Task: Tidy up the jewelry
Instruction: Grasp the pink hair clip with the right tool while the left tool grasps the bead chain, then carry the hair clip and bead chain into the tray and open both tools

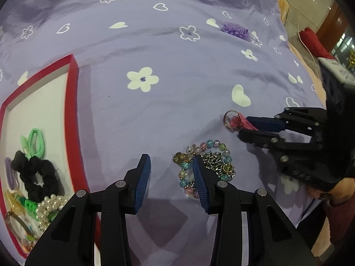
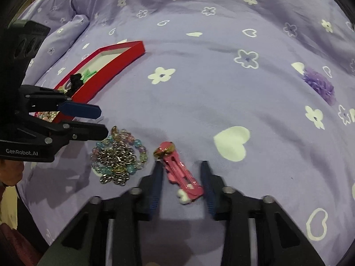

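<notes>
My left gripper hovers low with its jaws spread wide; my right gripper, just beside it, is parted too.

On the bed a box lies to the left, holding a scrunchie and a pearl bracelet. A bead bracelet and chain lie together right of it; a hair clip lies just right of those, a pompom well behind
</notes>
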### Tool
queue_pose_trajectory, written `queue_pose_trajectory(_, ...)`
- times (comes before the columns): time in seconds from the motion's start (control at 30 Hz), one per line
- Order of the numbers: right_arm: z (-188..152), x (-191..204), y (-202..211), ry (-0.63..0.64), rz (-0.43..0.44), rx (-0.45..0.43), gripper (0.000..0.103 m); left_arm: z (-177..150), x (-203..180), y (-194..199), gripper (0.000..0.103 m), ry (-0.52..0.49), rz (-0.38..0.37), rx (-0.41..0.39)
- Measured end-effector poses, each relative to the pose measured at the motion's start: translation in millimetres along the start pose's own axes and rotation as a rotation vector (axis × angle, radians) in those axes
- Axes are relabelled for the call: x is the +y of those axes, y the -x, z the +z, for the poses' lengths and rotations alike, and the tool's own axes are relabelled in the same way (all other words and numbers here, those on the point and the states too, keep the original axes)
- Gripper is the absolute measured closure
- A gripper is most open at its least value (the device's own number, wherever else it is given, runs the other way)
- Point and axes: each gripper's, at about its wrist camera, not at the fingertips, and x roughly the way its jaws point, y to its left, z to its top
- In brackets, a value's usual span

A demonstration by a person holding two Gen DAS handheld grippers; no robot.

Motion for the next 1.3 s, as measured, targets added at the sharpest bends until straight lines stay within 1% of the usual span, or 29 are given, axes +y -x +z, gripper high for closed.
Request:
queue_pose_trajectory(0.03, -1, -3, 3, -0.029, 0.018, -0.006, 0.084, 1, -2, -2, 0.065, -0.009, -0.002, 0.004)
queue_pose_trajectory(0.07, -2, -10, 10, -0.085, 0.064, -0.03, 0.084, 2, -4, -5, 0.065, -0.017, -0.005, 0.009)
queue_pose_trajectory(0.13, -6, -21, 21, -0.155, 0.11, -0.071, 0.084, 4, -7, -12, 0.065, -0.025, 0.001, 0.016)
queue_pose_trajectory(0.17, -9, -25, 26, -0.182, 0.104, -0.081, 0.084, 5, -7, -15, 0.065, -0.026, 0.005, 0.018)
queue_pose_trajectory(0.23, -13, -25, 30, -0.181, 0.089, -0.082, 0.084, 7, -9, -17, 0.065, -0.031, 0.007, 0.011)
queue_pose_trajectory(0.3, -16, -25, 34, -0.197, 0.101, -0.087, 0.084, 8, -11, -17, 0.072, -0.042, -0.003, 0.005)
queue_pose_trajectory(0.33, -19, -26, 36, -0.208, 0.107, -0.09, 0.084, 7, -12, -17, 0.084, -0.048, -0.018, 0.005)
queue_pose_trajectory(0.37, -23, -27, 38, -0.219, 0.11, -0.094, 0.084, 6, -12, -17, 0.089, -0.051, -0.038, 0.007)
queue_pose_trajectory(0.43, -25, -27, 40, -0.243, 0.112, -0.104, 0.084, 4, -14, -14, 0.09, -0.057, -0.032, -0.003)
queue_pose_trajectory(0.47, -27, -29, 42, -0.263, 0.121, -0.111, 0.084, 3, -14, -12, 0.092, -0.057, -0.03, -0.008)
queue_pose_trajectory(0.6, -32, -33, 47, -0.319, 0.136, -0.139, 0.084, -6, -11, 6, 0.092, -0.025, -0.05, -0.05)
queue_pose_trajectory(0.67, -33, -31, 51, -0.336, 0.142, -0.156, 0.084, -11, -9, 18, 0.092, -0.007, -0.06, -0.077)
queue_pose_trajectory(0.7, -34, -30, 53, -0.344, 0.146, -0.166, 0.084, -12, -8, 23, 0.094, 0.0, -0.064, -0.089)
queue_pose_trajectory(0.8, -35, -26, 59, -0.353, 0.155, -0.185, 0.084, -18, -6, 46, 0.094, 0.024, -0.07, -0.134)
queue_pose_trajectory(1.07, -33, 3, 70, -0.329, 0.186, -0.209, 0.084, -33, 0, 94, 0.094, 0.066, -0.065, -0.226)
queue_pose_trajectory(1.3, -24, 36, 71, -0.287, 0.228, -0.214, 0.084, -54, 21, 124, 0.094, 0.132, -0.045, -0.278)
